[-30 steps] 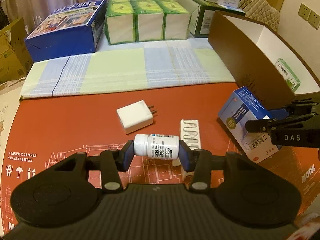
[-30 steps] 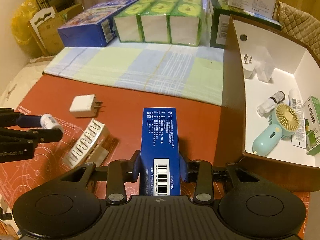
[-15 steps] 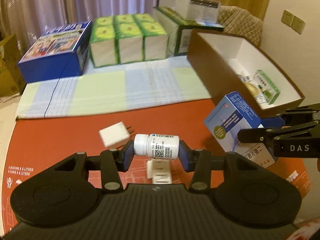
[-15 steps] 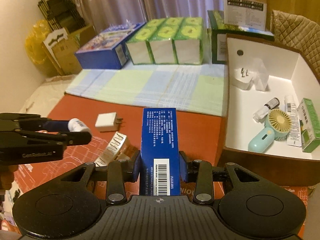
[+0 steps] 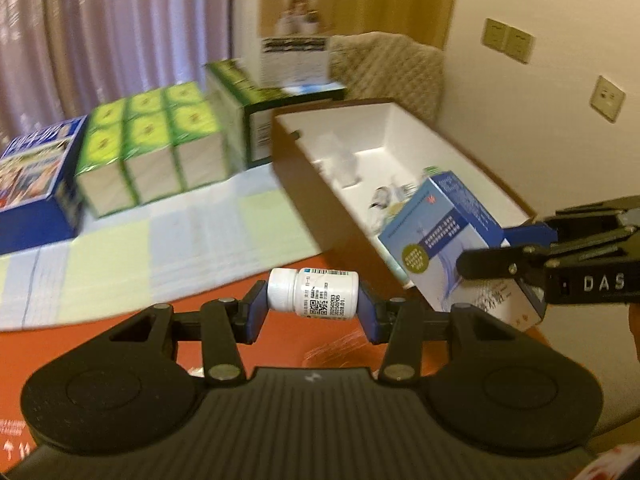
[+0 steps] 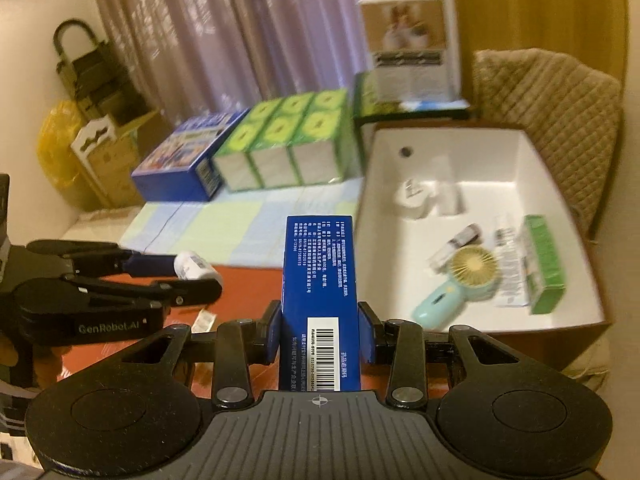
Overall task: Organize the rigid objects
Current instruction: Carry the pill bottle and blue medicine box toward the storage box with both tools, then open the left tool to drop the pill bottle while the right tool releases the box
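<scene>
My left gripper is shut on a small white pill bottle, held sideways in the air above the red table. It also shows at the left of the right wrist view. My right gripper is shut on a blue carton, held up just left of the brown storage box with a white inside. In the left wrist view the blue carton hangs over the near end of the box.
The box holds a mint hand fan, a green carton, a white plug and small bottles. Green tissue packs, a blue box and a checked cloth lie at the back. A padded chair stands behind.
Both grippers have risen and swung toward the storage box with their loads. The white charger and the ridged white object on the table have dropped out of the left wrist view.
</scene>
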The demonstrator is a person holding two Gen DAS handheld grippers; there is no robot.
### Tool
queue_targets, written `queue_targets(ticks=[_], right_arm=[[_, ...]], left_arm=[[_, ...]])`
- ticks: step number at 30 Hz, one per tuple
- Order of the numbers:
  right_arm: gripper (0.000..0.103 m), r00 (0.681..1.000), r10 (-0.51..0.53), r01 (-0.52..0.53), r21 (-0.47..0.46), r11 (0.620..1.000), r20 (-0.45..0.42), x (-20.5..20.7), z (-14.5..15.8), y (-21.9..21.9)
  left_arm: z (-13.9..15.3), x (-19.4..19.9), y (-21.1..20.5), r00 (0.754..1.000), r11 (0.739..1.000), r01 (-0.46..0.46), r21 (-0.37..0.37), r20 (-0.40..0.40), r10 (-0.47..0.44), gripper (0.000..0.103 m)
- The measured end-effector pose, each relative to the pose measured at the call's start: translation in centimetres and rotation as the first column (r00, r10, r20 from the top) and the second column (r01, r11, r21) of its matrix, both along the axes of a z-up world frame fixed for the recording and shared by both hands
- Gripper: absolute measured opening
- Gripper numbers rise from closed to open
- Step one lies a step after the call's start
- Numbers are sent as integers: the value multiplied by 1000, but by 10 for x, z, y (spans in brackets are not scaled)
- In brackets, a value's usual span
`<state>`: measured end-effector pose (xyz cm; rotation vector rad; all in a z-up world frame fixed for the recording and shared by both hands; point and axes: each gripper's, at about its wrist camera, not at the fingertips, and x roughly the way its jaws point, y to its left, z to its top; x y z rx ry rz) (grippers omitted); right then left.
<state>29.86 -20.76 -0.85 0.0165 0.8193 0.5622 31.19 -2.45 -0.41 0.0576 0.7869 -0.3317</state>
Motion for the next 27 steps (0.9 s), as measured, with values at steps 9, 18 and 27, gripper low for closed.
queue_targets(ticks=[9, 18, 27], right_arm=[[35, 994, -73, 75, -17, 997, 82, 28, 26, -59], [35, 988, -15, 25, -67, 997, 152, 67, 27, -89], [35, 994, -24, 37, -121, 992, 105, 112, 1, -110]], left_arm=[[12, 29, -60, 995, 995, 96, -10, 22, -95, 42], [7, 67, -99, 993, 993, 121, -4, -8, -121, 42], [-15, 101, -122, 989, 992, 128, 20, -75, -126, 42]])
